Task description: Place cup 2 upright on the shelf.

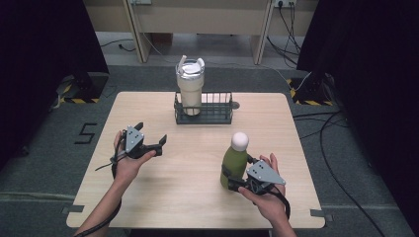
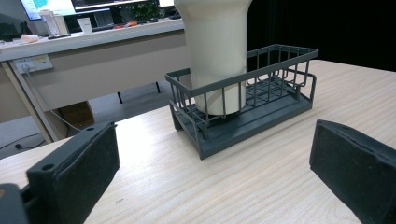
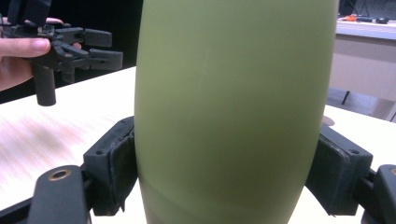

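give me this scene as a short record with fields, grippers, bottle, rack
left hand-held gripper: open, held above the table, holding nothing
right hand-held gripper: shut on the green bottle, one jaw on each side of its body
green bottle: upright, white round cap, near the table's right front
wire rack: dark grey, at the far middle of the table
cream tumbler: standing upright in the rack's left end

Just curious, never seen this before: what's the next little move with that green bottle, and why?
Probably lift it toward the wire basket: the right gripper is shut on the green bottle, and the basket has free room beside the cream tumbler.
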The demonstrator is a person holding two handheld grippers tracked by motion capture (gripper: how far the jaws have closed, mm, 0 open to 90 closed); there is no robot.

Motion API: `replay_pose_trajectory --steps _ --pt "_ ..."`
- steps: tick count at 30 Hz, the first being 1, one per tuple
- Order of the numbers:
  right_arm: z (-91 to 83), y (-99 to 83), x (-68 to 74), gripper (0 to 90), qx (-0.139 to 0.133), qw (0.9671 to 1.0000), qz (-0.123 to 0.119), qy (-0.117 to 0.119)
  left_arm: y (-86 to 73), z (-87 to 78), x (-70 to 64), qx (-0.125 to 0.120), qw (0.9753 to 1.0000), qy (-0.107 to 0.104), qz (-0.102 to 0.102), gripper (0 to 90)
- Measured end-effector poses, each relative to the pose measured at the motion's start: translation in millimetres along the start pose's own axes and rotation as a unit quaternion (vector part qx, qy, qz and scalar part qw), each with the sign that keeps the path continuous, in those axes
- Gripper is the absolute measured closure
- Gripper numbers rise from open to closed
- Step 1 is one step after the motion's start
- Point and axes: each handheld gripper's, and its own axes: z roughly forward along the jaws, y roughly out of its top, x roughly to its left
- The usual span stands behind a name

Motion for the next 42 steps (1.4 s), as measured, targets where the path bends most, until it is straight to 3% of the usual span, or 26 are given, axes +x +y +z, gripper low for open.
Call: replay_pose_trajectory --steps 13,42 --pt "4.5 14.3 -6.2 21.1 -0.019 0.9997 0.001 -0.014 1.5 -1.2 1.5 -0.002 1.0 0.003 -0.001 0.8" --pt "21.8 35.8 -26.0 21.2 -0.034 0.9982 0.006 -0.049 2.3 -1.6 1.7 -0.005 1.0 0.004 -0.002 1.0"
